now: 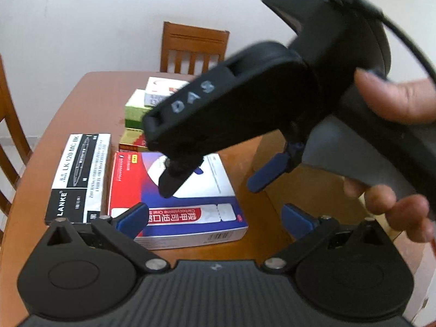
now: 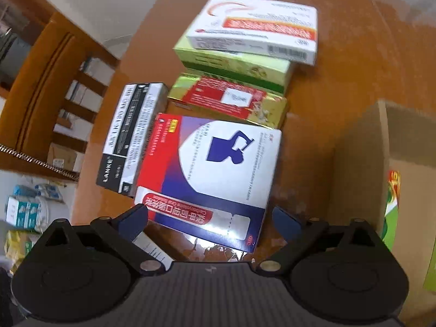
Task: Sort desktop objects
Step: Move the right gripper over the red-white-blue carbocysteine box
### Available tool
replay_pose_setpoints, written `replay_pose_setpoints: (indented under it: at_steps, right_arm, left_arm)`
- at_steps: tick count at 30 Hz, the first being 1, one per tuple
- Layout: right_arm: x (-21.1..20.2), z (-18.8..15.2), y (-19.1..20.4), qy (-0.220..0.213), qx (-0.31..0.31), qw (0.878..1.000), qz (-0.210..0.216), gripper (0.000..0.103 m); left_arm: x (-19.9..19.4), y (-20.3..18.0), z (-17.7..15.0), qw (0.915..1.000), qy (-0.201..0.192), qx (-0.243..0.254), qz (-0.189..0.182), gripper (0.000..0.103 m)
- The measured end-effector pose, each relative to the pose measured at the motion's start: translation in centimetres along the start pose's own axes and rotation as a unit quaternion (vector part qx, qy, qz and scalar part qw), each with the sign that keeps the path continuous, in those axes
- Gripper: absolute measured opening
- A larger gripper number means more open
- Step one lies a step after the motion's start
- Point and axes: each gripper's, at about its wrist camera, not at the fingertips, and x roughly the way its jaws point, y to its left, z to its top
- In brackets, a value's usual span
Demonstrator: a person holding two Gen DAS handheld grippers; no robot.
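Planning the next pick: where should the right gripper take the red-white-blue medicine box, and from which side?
Probably from above, across the long side edges of the medicine box. It lies flat; its right edge is free, but the black pen box sits close on the left. The right gripper is open above its near end.

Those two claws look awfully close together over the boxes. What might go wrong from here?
1. The right claw hangs open just above the red and blue box, right in front of the left claw; they might bump.
2. The white box overhangs the green box; a nudge might tip it.
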Motion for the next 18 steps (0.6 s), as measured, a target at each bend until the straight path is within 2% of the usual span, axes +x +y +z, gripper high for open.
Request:
replay_pose_setpoints:
  at_steps: [3,8,13,18]
  right_arm:
    - [1.2,0.1,-0.3,0.02,0.029,0.999,-0.006,0.101]
    - [2.7,0.1,-1.6,0.026,0.082,0.996,0.011,0.102]
    - [4.0,-0.1,-1.8,0.049,0.081,0.995,0.025,0.103]
    - [3.9,-0.4,-2.5,0.046,0.094,0.991,0.089,0.103]
  left_arm:
    - [0.9,0.0,-0.1,0.9999,0.007,0.012,0.005,0.103]
    - [2.3,0.5,-0.3,0.9994,0.024,0.021,0.015,0.103]
    - [2.8,0.7,-0.7,0.9989,0.029,0.032,0.017,0.103]
    - [2.7,0.6,-0.3,0.999,0.03,0.031,0.009,0.103]
